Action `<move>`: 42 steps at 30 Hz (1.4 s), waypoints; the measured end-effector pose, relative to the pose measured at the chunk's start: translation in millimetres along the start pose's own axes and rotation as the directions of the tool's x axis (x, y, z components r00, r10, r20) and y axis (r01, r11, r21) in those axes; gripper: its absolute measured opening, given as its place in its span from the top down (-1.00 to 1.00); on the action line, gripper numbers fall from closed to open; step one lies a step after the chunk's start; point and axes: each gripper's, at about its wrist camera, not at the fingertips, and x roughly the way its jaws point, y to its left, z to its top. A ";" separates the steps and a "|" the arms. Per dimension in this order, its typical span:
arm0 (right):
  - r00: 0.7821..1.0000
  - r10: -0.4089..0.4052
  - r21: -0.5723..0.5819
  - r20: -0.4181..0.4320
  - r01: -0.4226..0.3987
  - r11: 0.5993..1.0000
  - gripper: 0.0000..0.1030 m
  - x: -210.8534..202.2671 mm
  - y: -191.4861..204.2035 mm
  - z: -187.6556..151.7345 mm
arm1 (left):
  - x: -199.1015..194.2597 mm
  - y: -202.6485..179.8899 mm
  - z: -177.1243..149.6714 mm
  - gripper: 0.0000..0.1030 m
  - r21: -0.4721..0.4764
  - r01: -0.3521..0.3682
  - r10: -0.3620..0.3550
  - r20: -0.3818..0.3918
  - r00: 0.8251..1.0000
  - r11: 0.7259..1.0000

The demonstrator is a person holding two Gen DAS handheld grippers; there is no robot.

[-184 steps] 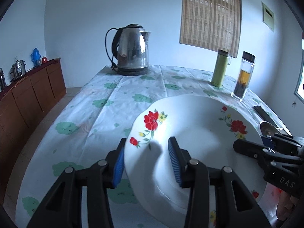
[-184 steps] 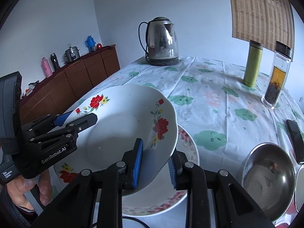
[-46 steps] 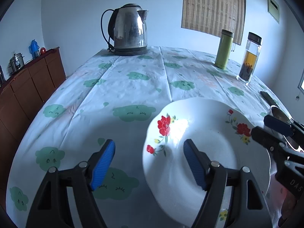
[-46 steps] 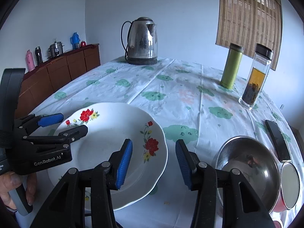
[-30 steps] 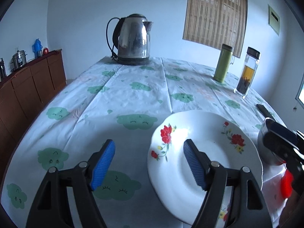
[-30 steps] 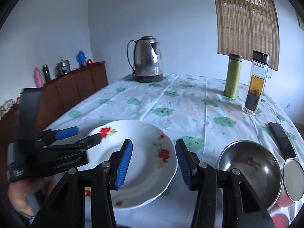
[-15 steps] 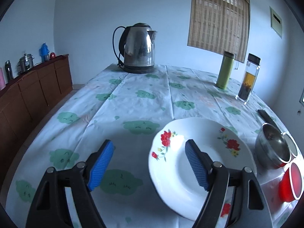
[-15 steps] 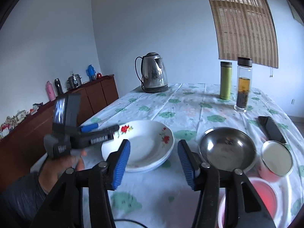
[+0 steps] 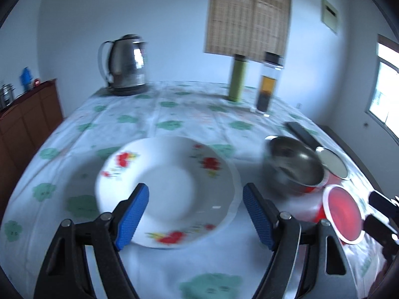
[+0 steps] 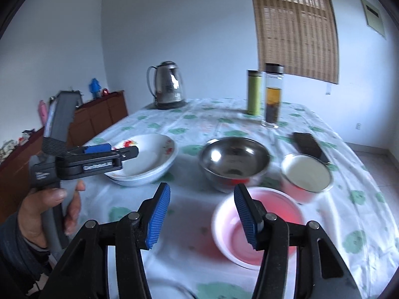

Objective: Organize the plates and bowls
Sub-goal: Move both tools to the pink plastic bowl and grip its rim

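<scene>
White flowered plates (image 10: 147, 159) now sit stacked on the table (image 10: 349, 199), toward its left edge as the right wrist camera shows it; a second rim is visible under the top plate. A few seconds ago both tongs were clamped on the rim of that top plate and carrying it. Both have since let go and pulled back toward the near edge.

Left gripper (image 9: 195, 215): jaws wide apart, nothing between the pads, plate beyond them and untouched. Left view is motion-blurred. Right gripper (image 10: 202, 216): jaws apart, empty, hanging over the cloth at the near edge, with one blue pad in front of the pink bowl (image 10: 256, 226) but not pressing it.

Reading: plate stacking looks done. Bowls remain loose: steel bowl (image 10: 234, 162) mid-table just right of the plates, seemingly sitting in a red one; cream-lined bowl (image 10: 306, 174) further right; pink bowl nearest. Likely next job is nesting these. Kettle (image 10: 169, 84), green flask (image 10: 253, 92) and tea bottle (image 10: 273, 94) stand at the far edge, well clear.
</scene>
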 end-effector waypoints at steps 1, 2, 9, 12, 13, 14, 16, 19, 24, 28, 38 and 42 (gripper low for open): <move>1.000 -0.013 -0.005 -0.005 0.013 1.000 -0.08 -1.8 -3.4 -1.7 | -1.2 -10.3 -0.3 -0.54 0.013 0.023 -0.023 -0.001 1.000 1.000; 0.999 -0.031 -0.007 -0.009 0.031 0.999 -0.08 -5.2 -8.3 -4.5 | -2.0 -16.0 -0.4 -0.54 0.021 0.036 -0.036 -0.002 0.999 0.999; 0.993 -0.116 0.048 -0.031 0.117 0.992 -0.08 -14.5 -46.0 -17.5 | -4.6 -66.7 -6.0 -0.54 0.088 0.139 -0.138 -0.017 0.990 0.986; 0.987 -0.152 0.082 -0.057 0.157 0.984 -0.08 -11.9 -63.3 -23.1 | 0.1 -81.8 -10.6 -0.54 0.103 0.178 -0.174 -0.040 0.984 0.979; 0.985 -0.161 0.093 -0.068 0.167 0.982 -0.08 -9.9 -68.9 -25.3 | 3.0 -86.1 -12.3 -0.54 0.105 0.191 -0.187 -0.051 0.981 0.976; 0.983 -0.163 0.100 -0.078 0.171 0.980 -0.08 -8.4 -72.6 -28.1 | 5.7 -91.0 -14.7 -0.54 0.109 0.203 -0.197 -0.063 0.978 0.973; 0.982 -0.167 0.112 -0.092 0.177 0.978 -0.08 -5.7 -78.4 -31.3 | 10.3 -100.5 -19.2 -0.54 0.122 0.218 -0.208 -0.085 0.974 0.968; 0.981 -0.165 0.119 -0.107 0.177 0.977 -0.08 -2.0 -84.3 -36.0 | 13.4 -109.1 -23.0 -0.54 0.136 0.235 -0.223 -0.101 0.970 0.962; 0.982 -0.163 0.132 -0.099 0.176 0.975 -0.08 -0.4 -88.9 -39.1 | 14.5 -123.3 -28.6 -0.54 0.154 0.259 -0.243 -0.119 0.963 0.953; 0.981 -0.161 0.147 -0.108 0.176 0.973 0.04 2.8 -94.6 -41.7 | 16.5 -130.1 -32.8 -0.53 0.168 0.269 -0.249 -0.134 0.959 0.948; 0.986 -0.120 0.171 -0.114 0.138 0.976 0.47 10.5 -97.4 -44.6 | 20.8 -147.0 -38.0 0.23 0.192 0.319 -0.289 -0.170 0.942 0.928; 0.987 -0.119 0.174 -0.110 0.137 0.975 0.57 11.3 -98.5 -45.1 | 25.5 -154.2 -42.4 0.52 0.199 0.343 -0.305 -0.199 0.932 0.918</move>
